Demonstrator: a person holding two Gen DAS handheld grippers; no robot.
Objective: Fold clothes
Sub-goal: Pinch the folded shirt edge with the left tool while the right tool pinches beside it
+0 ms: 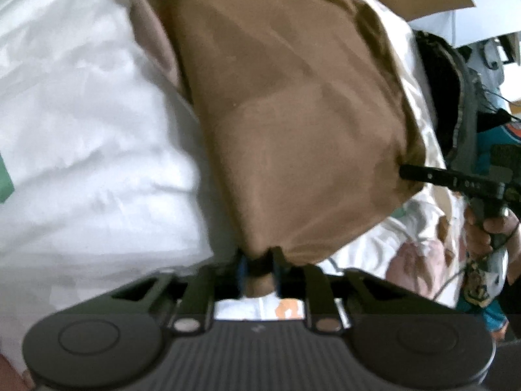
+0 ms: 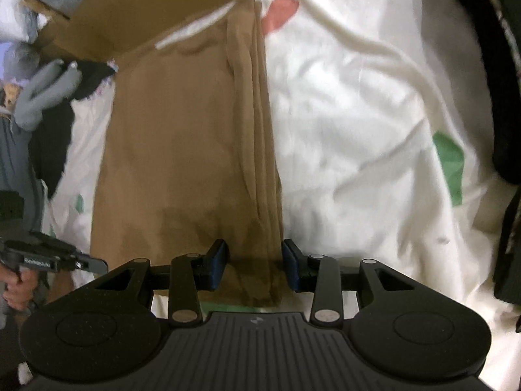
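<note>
A brown garment (image 1: 293,114) lies partly folded on a white bed sheet (image 1: 81,130). My left gripper (image 1: 259,265) is shut on a bunched corner of it at its near edge. The right gripper shows in the left wrist view (image 1: 403,171), its tip at the garment's right corner. In the right wrist view the brown garment (image 2: 169,150) stretches away, with a thick folded ridge (image 2: 257,130) running between the fingers. My right gripper (image 2: 254,265) stands around that ridge, jaws a hand's width apart. The left gripper shows at the far left (image 2: 101,264).
A brown cardboard sheet (image 2: 136,9) lies at the far end of the bed. Dark clothes (image 1: 446,97) and a grey garment (image 2: 42,91) are piled beside the brown one. The sheet (image 2: 358,130) has green and pink patches. A hand (image 1: 488,228) holds the right gripper's handle.
</note>
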